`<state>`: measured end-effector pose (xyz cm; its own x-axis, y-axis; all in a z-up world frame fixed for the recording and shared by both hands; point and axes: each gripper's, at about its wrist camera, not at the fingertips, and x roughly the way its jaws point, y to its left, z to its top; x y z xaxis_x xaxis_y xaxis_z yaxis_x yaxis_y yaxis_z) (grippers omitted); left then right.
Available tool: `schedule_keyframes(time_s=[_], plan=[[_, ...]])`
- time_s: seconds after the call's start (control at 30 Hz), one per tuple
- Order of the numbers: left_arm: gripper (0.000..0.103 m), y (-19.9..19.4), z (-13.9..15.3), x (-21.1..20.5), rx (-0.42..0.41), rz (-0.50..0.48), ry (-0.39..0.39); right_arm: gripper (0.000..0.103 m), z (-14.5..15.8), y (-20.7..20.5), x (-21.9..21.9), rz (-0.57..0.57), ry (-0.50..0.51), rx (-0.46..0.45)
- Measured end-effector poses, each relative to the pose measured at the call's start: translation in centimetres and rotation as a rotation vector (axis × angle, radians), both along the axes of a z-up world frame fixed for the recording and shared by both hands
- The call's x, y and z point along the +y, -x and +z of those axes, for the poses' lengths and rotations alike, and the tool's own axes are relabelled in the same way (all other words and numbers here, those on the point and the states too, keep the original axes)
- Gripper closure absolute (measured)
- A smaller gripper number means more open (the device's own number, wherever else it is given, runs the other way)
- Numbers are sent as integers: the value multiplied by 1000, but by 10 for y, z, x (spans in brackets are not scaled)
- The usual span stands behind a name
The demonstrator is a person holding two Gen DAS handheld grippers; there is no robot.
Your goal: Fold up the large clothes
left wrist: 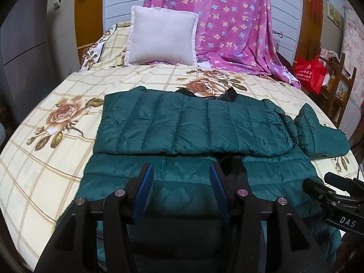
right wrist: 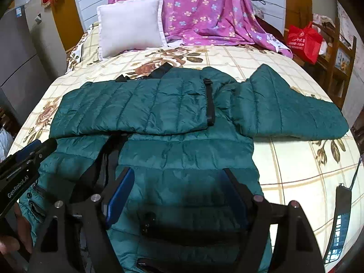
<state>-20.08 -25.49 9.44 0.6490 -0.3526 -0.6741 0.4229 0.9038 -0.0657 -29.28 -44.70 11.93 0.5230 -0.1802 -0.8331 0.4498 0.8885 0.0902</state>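
Note:
A teal quilted puffer jacket [left wrist: 191, 125] lies flat on the bed, also in the right wrist view [right wrist: 159, 113]. One sleeve is folded across the body; the other sleeve [right wrist: 293, 111] lies out to the right. A black zipper opening [right wrist: 107, 159] runs down the front. My left gripper [left wrist: 180, 170] is open, hovering over the jacket's lower left part. My right gripper [right wrist: 178, 175] is open, over the lower right part near a pocket zipper [right wrist: 188, 234]. Each gripper shows in the other view: the right [left wrist: 336, 193], the left [right wrist: 27, 159].
The bed has a cream rose-print cover [left wrist: 56, 118]. A white pillow [left wrist: 161, 36] and a pink floral sheet [left wrist: 227, 22] sit at the head. A red bag [left wrist: 311, 70] rests on a wooden shelf at the right. A grey cabinet [left wrist: 20, 56] stands at the left.

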Motion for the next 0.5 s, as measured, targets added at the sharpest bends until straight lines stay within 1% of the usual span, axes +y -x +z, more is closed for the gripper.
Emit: schedule_keyframes(time_s=[0.07,0.23,0.37,0.5], plan=[[71,0,-4,-2,-2,-5,-2,22,-2,1,-2,-12,-1,4],[71,-3,-10,-9,-17,-28,-38,22,-3,0,-8,-41,-1,6],[71,-8,-10,-11,0,-36,-24,22,-6,-4,-12,-59,-3,12],[71,-6,-8,-11,-16,-39,-25,22,-10,-8,-12,-59,-8,20]])
